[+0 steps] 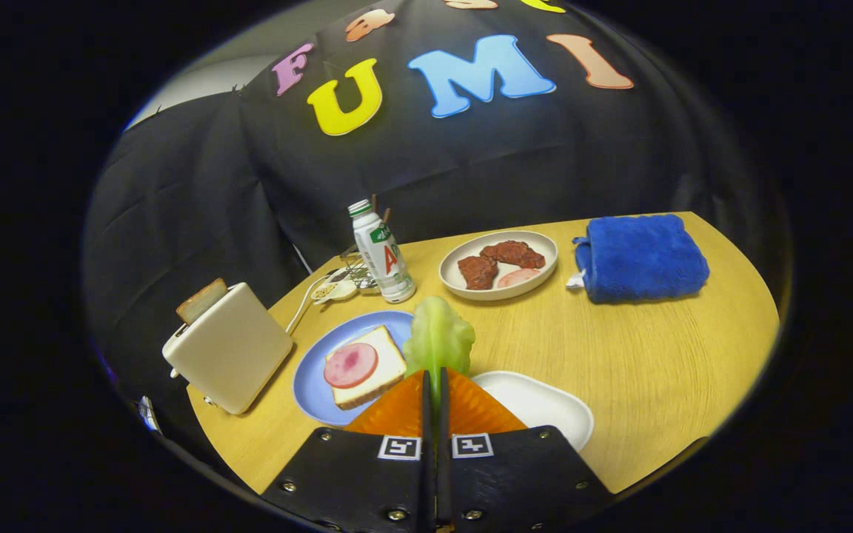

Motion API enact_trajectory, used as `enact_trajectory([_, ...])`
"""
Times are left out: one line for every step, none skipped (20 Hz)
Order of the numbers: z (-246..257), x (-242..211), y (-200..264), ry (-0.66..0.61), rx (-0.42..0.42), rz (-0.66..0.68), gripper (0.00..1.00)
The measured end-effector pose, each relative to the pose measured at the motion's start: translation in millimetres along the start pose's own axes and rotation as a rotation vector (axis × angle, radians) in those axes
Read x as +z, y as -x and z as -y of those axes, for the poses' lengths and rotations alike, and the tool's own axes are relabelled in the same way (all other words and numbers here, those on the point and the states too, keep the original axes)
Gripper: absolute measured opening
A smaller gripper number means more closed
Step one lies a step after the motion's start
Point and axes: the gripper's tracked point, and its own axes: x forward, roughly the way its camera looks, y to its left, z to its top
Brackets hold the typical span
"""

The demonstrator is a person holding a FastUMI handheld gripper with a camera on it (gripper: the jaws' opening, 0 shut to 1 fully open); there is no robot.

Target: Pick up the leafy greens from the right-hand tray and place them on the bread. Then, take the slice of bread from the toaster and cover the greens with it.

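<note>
The gripper [434, 385] was pinched narrow on the lettuce [438, 342] at its lower edge; light, limp and easily torn, it likely needed gentle carrying.

A wood-grain, matt surface is shown by the desk [619, 355]. The towel [641, 255] is of fluffy cloth. A smooth, satin plastic shell is seen on the toaster [230, 348]. The leafy greens [437, 340], clamped between the jaws, look waxy and glossy.
</note>
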Motion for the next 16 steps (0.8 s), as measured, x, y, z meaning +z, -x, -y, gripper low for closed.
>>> enact_trajectory([-12.4, 1.0, -6.3, 0.015, 0.018, -0.006, 0.01])
enact_trajectory([-23.6, 1.7, -12.9, 0.028, 0.034, -0.013, 0.01])
enact_trajectory([-34.7, 1.1, -19.2, 0.04, 0.051, -0.02, 0.01])
enact_trajectory([-44.8, 0.9, -25.7, 0.051, 0.065, -0.029, 0.01])
enact_trajectory([-54.0, 0.4, -31.9, 0.064, 0.075, -0.035, 0.01])
enact_trajectory([-61.8, -1.6, -39.1, 0.077, 0.084, -0.043, 0.01])
enact_trajectory([-68.7, -2.9, -45.8, 0.091, 0.09, -0.049, 0.01])
enact_trajectory([-74.3, -3.7, -51.0, 0.105, 0.091, -0.051, 0.01])
enact_trajectory([-77.4, -1.7, -56.9, 0.114, 0.086, -0.048, 0.01])
enact_trajectory([-79.7, -1.2, -64.0, 0.116, 0.08, -0.046, 0.01])
enact_trajectory([-82.0, -2.5, -70.6, 0.117, 0.079, -0.051, 0.01])
enact_trajectory([-84.1, -7.4, -76.0, 0.117, 0.075, -0.062, 0.01])
enact_trajectory([-84.9, -11.6, -81.1, 0.118, 0.075, -0.074, 0.01])
enact_trajectory([-86.1, -14.8, -85.6, 0.121, 0.077, -0.08, 0.01])
enact_trajectory([-86.4, -14.8, -88.1, 0.126, 0.073, -0.076, 0.01])
enact_trajectory([-85.4, -14.7, -89.5, 0.137, 0.063, -0.069, 0.01])
